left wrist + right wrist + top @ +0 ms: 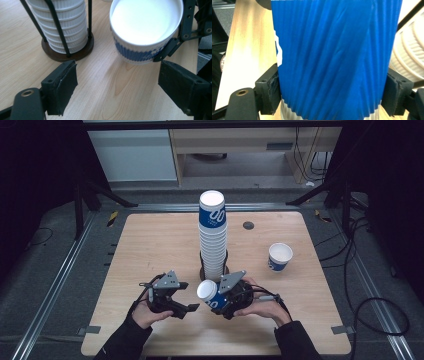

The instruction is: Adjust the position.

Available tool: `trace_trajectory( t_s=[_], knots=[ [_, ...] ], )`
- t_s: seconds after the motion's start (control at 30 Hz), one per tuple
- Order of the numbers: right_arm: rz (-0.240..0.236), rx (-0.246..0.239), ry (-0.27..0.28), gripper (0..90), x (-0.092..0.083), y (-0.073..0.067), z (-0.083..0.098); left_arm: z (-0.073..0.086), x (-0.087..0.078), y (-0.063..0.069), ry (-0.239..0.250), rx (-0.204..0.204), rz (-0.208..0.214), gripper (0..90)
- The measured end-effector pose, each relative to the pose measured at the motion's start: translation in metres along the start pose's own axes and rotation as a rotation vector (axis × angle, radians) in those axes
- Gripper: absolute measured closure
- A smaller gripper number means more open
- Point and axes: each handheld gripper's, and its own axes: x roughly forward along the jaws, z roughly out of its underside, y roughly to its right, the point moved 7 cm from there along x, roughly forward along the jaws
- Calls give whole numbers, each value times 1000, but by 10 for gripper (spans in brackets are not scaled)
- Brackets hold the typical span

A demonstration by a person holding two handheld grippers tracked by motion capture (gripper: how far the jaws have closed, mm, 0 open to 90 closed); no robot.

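Note:
A tall stack of blue-and-white paper cups (213, 235) stands in a black wire holder with a round wooden base (67, 53) at the table's middle. My right gripper (216, 300) is shut on one blue ribbed cup (207, 291), held tilted with its white mouth facing left. In the right gripper view its pads (270, 92) press both sides of the blue cup (334, 55). My left gripper (187, 296) stands open just left of that cup. In the left gripper view the cup's mouth (146, 25) hangs beyond my open left gripper (120, 82), with nothing between its jaws.
A single upright cup (280, 256) stands at the right of the wooden table (150, 245). A small dark round disc (248, 225) sits in the tabletop behind the stack. Cables and metal rails lie on the floor around the table.

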Motion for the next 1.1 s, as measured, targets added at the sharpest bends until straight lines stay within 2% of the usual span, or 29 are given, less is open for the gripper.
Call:
trace_trajectory(
  t_s=[0.23, 0.5, 0.87, 1.1],
  knots=[
    [-15, -22, -26, 193, 10, -6, -2, -2, 4, 7, -3, 14, 15, 150],
    [-33, -47, -27, 193, 21, -13, -8, -2, 10, 15, -18, 29, 41, 154],
    [-51, -64, -23, 193, 26, -22, -12, -1, 14, 19, -21, 15, 68, 204],
    [-47, -69, -21, 184, 26, -21, -12, -2, 13, 19, -12, -5, 88, 249]
  ],
)
